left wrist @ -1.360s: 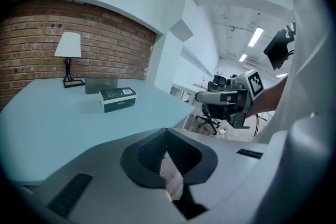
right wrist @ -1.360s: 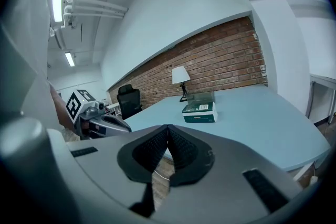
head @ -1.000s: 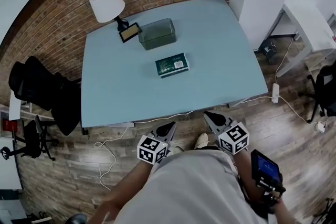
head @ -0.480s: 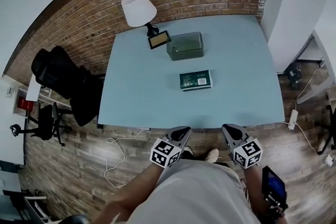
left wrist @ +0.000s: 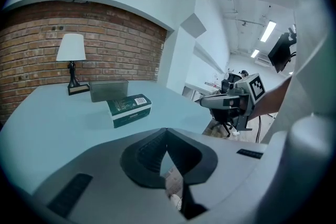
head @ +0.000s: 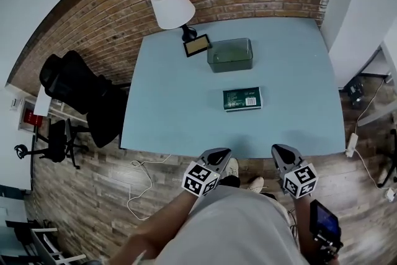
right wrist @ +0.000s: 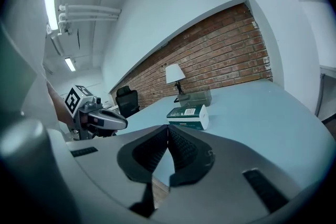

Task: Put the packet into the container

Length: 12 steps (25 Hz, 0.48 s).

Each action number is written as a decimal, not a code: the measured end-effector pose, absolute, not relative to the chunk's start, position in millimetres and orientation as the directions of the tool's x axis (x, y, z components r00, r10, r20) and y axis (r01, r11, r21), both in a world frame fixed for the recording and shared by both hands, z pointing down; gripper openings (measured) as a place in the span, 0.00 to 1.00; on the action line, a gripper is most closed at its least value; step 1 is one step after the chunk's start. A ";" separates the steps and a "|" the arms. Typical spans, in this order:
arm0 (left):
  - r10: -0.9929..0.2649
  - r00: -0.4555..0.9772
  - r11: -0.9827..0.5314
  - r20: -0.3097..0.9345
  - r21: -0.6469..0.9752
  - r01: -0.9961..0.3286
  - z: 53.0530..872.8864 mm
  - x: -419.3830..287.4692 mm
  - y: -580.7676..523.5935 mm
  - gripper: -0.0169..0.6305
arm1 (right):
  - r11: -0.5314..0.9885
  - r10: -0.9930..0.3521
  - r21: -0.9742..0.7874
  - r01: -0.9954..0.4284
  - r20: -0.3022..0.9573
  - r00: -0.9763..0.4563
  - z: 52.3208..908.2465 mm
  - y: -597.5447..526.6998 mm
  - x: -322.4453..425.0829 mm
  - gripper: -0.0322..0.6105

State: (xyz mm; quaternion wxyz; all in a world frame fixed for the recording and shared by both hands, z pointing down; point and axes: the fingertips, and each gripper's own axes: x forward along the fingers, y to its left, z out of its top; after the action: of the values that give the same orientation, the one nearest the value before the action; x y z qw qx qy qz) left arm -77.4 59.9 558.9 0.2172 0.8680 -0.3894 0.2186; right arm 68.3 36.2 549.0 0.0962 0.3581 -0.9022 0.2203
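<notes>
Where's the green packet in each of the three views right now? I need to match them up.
Head view: packet mid-table, just nearer than the container.
Left gripper view: left of centre, before the container.
Right gripper view: near centre.
Shared landmark: the white lamp at the table's far edge.

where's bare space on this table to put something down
The table is bare across its whole left side, between the lamp and the near edge, and along the right side past the packet and container. Only the far middle is crowded: lamp, container, then the packet nearer.
</notes>
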 end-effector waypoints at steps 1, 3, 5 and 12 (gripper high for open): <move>-0.574 0.608 -0.609 0.549 0.210 -0.765 560.1 -79.4 55.4 0.04 | 0.640 -0.611 -0.327 -0.696 0.334 -0.718 549.3 32.0 66.5 0.07; -0.558 0.624 -0.627 0.546 0.215 -0.749 561.5 -81.7 44.6 0.04 | 0.629 -0.622 -0.316 -0.710 0.343 -0.703 550.1 23.1 64.3 0.07; -0.543 0.641 -0.648 0.543 0.215 -0.730 562.8 -82.8 31.8 0.04 | 0.618 -0.635 -0.300 -0.726 0.354 -0.687 550.1 12.0 63.7 0.07; -0.490 0.700 -0.713 0.520 0.223 -0.665 560.4 -87.1 -9.7 0.04 | 0.568 -0.675 -0.273 -0.777 0.386 -0.629 548.9 -18.4 53.9 0.07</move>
State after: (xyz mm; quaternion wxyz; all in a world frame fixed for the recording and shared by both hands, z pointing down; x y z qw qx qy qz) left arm -87.1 -9.7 560.4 0.2015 0.8995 -0.3210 0.2172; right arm 53.9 -18.4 548.9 0.1201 0.4136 -0.8772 0.2123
